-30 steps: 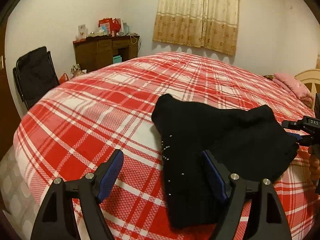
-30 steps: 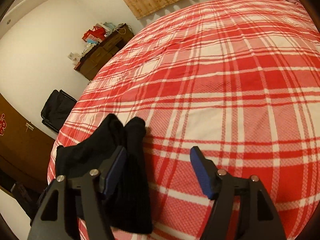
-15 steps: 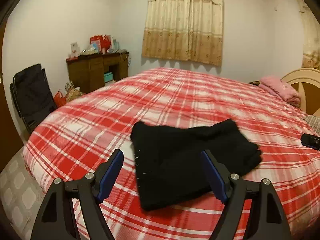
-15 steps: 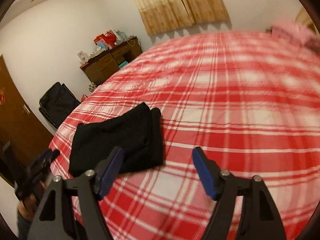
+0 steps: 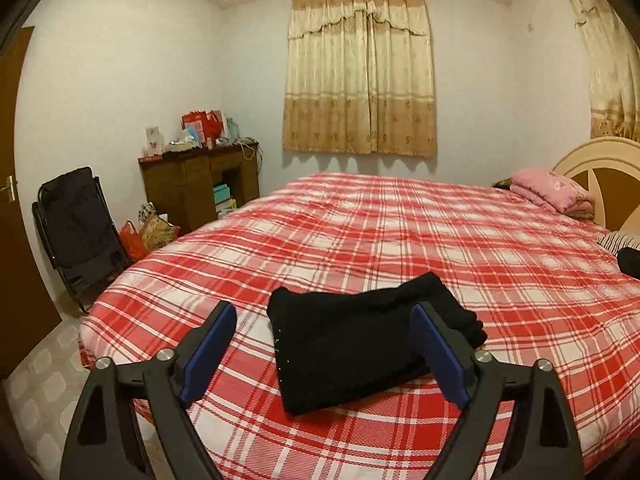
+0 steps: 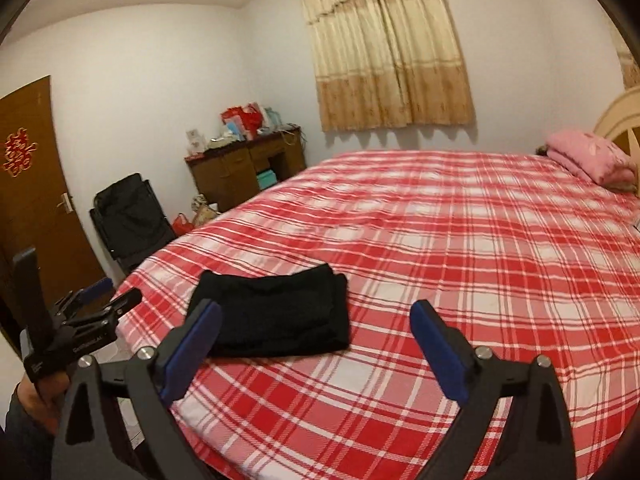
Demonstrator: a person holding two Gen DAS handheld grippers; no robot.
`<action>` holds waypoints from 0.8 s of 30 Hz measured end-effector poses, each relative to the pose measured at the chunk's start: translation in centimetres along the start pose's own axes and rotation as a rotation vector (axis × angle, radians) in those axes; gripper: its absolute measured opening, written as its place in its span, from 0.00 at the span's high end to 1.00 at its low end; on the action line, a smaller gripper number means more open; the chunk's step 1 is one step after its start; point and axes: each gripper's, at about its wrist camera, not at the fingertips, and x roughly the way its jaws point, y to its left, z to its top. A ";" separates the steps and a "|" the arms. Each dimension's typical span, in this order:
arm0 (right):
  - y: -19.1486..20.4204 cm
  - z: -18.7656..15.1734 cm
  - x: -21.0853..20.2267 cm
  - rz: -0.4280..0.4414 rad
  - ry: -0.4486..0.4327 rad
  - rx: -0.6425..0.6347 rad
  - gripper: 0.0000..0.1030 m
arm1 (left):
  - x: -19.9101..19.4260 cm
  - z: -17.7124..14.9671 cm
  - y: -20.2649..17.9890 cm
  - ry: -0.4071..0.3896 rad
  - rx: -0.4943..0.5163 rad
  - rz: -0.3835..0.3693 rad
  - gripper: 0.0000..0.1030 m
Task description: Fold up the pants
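The pants (image 5: 360,344) lie folded into a thick black rectangle on the bed (image 5: 400,232), near its foot corner. In the left wrist view they sit in the lower middle of the frame; in the right wrist view they are lower left of centre (image 6: 276,316). A line of small pale dots runs down their left edge in the left view.

The left tongs (image 5: 324,352) stand wide apart, their jaws having just been opening. The pants show between the blue pads (image 5: 208,352), but lie on the bed beyond them, and the pads touch nothing. The right tongs (image 6: 316,348) are also wide apart and have just been opening; only the red-and-white plaid cover shows between them, with the pants behind the left pad. Neither holds anything.

In the right view the left tongs appear again at the lower left edge (image 6: 100,300), with a hand (image 6: 36,396) on the handle.

Against the far wall, upper left of the bed, is a brown cabinet (image 5: 196,188) with red bags and boxes on top. A black folding chair (image 5: 80,232) stands left of it. Beige curtains (image 5: 360,72) hang in the upper middle. A pink blanket (image 5: 552,192) lies folded at the right, by the headboard (image 5: 600,172). A brown door (image 6: 32,184) fills the left edge.
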 end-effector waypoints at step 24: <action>3.1 0.0 -2.6 0.024 -0.063 -0.095 0.03 | -1.0 0.1 -0.5 0.001 0.018 0.011 0.07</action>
